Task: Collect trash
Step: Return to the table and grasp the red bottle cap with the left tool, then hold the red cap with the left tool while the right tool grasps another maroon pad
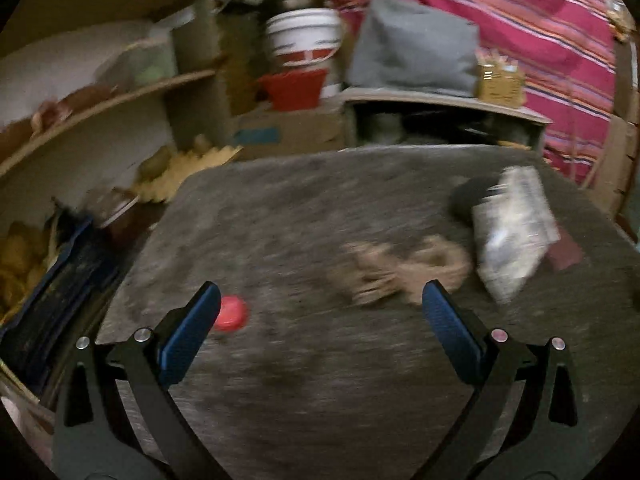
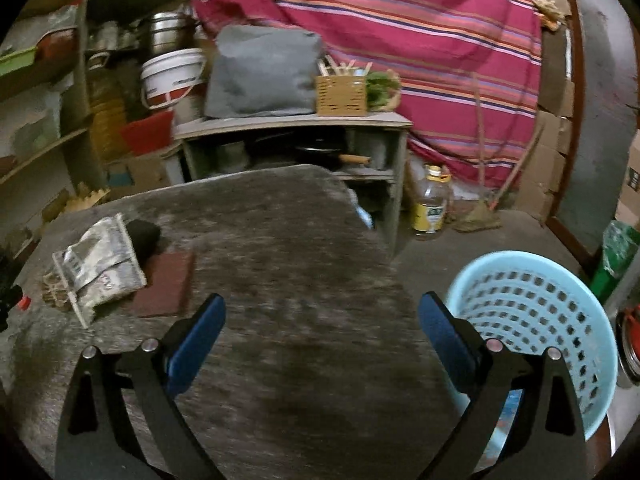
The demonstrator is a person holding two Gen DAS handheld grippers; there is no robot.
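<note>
On the grey stone table (image 1: 304,216) lie a red bottle cap (image 1: 230,312), a brown tangle of scrap (image 1: 400,270), a crumpled silver wrapper (image 1: 516,232), a black lump (image 1: 466,198) and a dark red square (image 1: 566,254). My left gripper (image 1: 322,300) hangs open over the table, the cap just beside its left fingertip. In the right wrist view the wrapper (image 2: 102,266), black lump (image 2: 144,234) and red square (image 2: 166,284) sit at the table's left. My right gripper (image 2: 322,312) is open and empty. A light blue perforated basket (image 2: 536,320) stands off the table (image 2: 288,240) beside its right finger.
A low shelf unit (image 2: 296,124) carries a grey bag (image 2: 264,72) and a wooden box (image 2: 342,94) beyond the table. A white bucket (image 1: 304,36), red tub (image 1: 294,88) and shelves stand at left. A plastic bottle (image 2: 432,204) sits on the floor; a striped pink cloth (image 2: 400,20) hangs behind.
</note>
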